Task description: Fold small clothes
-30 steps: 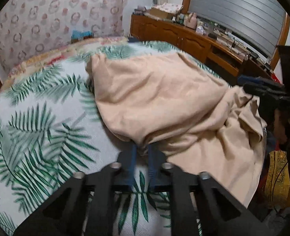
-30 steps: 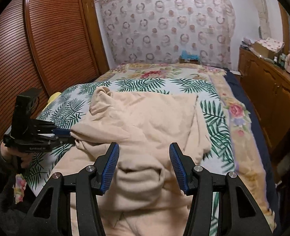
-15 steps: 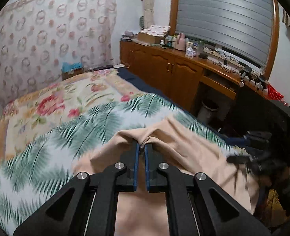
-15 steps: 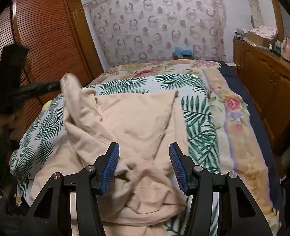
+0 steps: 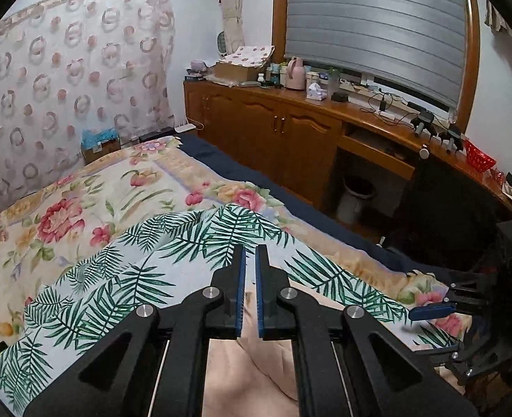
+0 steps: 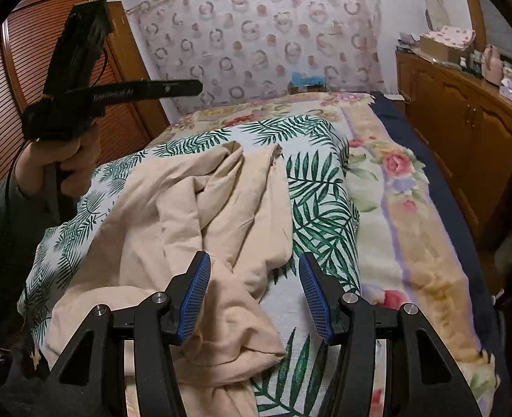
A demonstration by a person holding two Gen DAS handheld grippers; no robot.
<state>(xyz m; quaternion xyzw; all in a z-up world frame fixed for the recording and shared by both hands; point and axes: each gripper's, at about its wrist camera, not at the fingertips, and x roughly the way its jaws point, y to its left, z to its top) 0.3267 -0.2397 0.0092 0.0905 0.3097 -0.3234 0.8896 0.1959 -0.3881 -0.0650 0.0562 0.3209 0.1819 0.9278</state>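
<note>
Bedroom, palm-print bedspread (image 6: 318, 201) on the bed: our right gripper (image 6: 252, 295) hovers spread over the near edge, nothing pinched, ready for the beige garment (image 6: 200, 215) rumpled toward the left edge. Farther off, our left gripper (image 6: 186, 87) is raised clear, pressed together, empty.

A home bedroom: a bed (image 6: 412, 229) under floral and palm-leaf covers, a slatted wooden wardrobe (image 6: 9, 80) on one side, and a cluttered wooden sideboard (image 5: 290, 121) below a shuttered window (image 5: 370, 27).
</note>
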